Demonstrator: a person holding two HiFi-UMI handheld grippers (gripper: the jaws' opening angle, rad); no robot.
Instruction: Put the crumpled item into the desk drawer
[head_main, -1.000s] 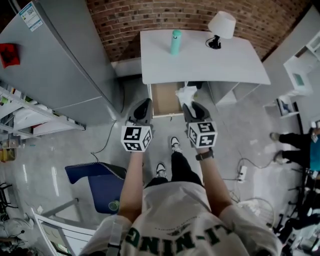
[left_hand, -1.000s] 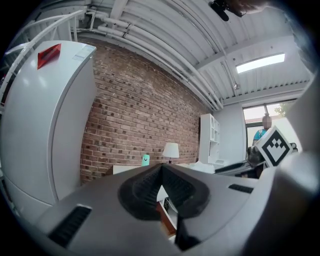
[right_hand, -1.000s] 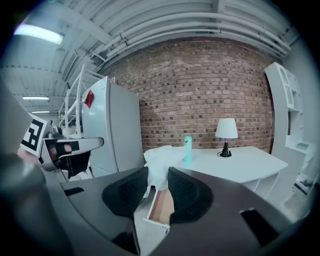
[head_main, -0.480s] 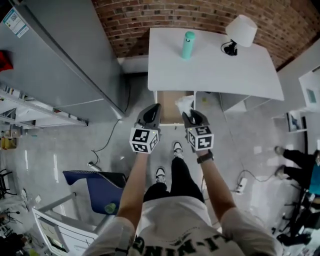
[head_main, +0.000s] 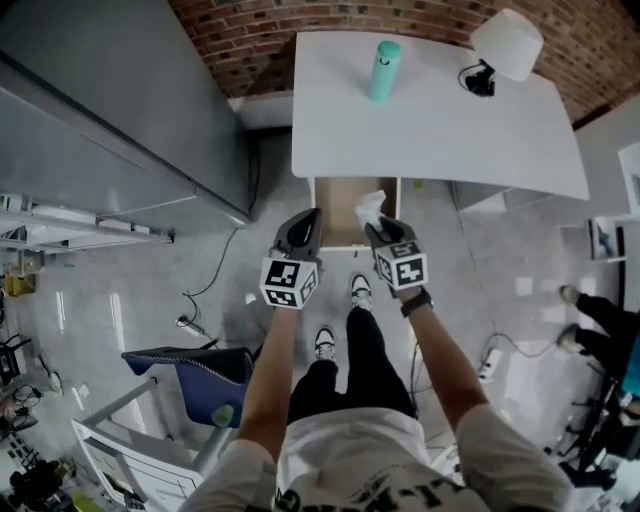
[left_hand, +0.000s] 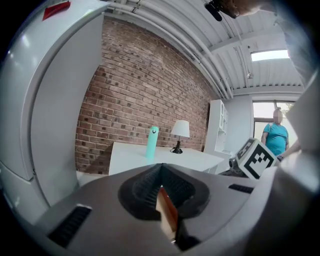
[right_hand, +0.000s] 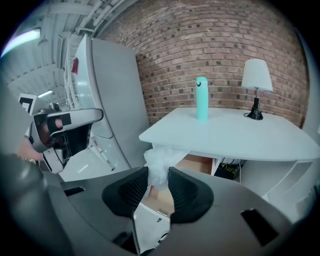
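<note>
The crumpled item (head_main: 370, 208) is a white wad of thin plastic or paper. My right gripper (head_main: 385, 232) is shut on it, and the wad sticks out above the dark pads (right_hand: 186, 187) in the right gripper view. It hangs over the front right part of the open wooden drawer (head_main: 338, 205), which juts from under the white desk (head_main: 430, 120). In the right gripper view the crumpled item (right_hand: 160, 159) sits just in front of the drawer (right_hand: 199, 164). My left gripper (head_main: 300, 232) hovers at the drawer's front left, jaws shut with nothing in them, tips meeting (left_hand: 161, 172).
A teal bottle (head_main: 383, 70) and a white lamp (head_main: 505, 45) stand on the desk by a brick wall. A grey cabinet or fridge (head_main: 120, 100) is left of the desk. A blue chair (head_main: 185, 365) stands behind on the left. Cables lie on the floor.
The person has stepped closer to the desk. Both grippers have moved forward, and the wad now hangs over the drawer's front right part.
</note>
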